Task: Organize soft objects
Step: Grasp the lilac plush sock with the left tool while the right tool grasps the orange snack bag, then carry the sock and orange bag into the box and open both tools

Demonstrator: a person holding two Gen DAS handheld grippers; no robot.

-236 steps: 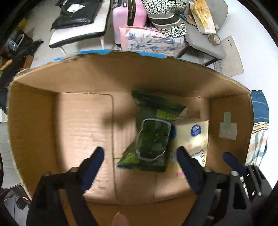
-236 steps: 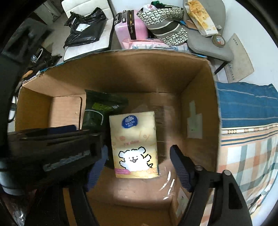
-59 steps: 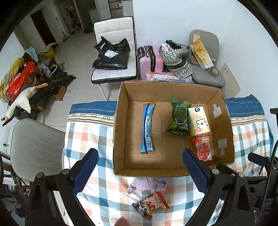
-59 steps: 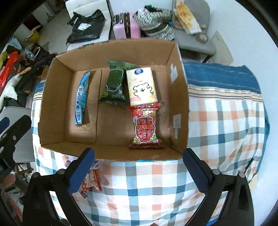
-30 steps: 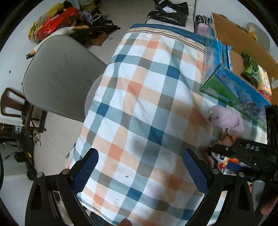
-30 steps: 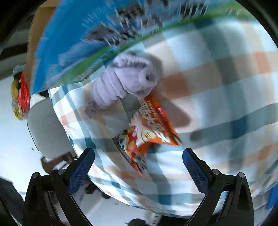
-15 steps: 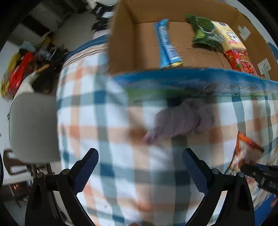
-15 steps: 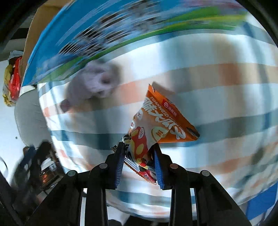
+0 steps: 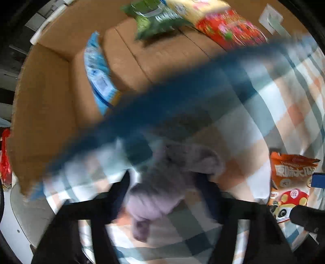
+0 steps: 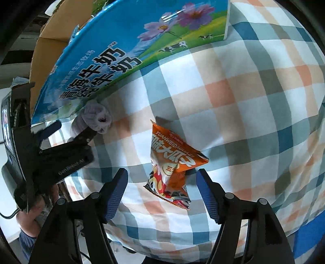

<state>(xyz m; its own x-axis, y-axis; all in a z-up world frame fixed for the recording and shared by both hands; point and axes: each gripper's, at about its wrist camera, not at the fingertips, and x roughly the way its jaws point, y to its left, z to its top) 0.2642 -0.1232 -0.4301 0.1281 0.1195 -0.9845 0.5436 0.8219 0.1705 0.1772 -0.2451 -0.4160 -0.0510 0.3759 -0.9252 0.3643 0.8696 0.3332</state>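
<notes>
A soft purple plush toy (image 9: 174, 182) lies on the checked tablecloth just in front of the cardboard box (image 9: 50, 85). My left gripper (image 9: 164, 188) has its fingers on both sides of the toy and looks closed on it; the view is blurred. The toy also shows in the right wrist view (image 10: 95, 117), with the left gripper (image 10: 81, 130) at it. An orange snack bag (image 10: 172, 162) lies on the cloth between the open fingers of my right gripper (image 10: 162, 182). The bag also shows in the left wrist view (image 9: 290, 178).
The box holds a blue packet (image 9: 99, 75), a green bag (image 9: 154, 16), a yellow tissue pack (image 9: 193, 8) and a red snack bag (image 9: 229, 28). Its printed blue outer wall (image 10: 121, 50) stands close behind both grippers. The tablecloth (image 10: 254, 101) drops off at the near edge.
My left gripper has moved in and closed around the purple toy. My right gripper, shut on the orange bag half a second ago, now has its fingers apart with the bag between them.
</notes>
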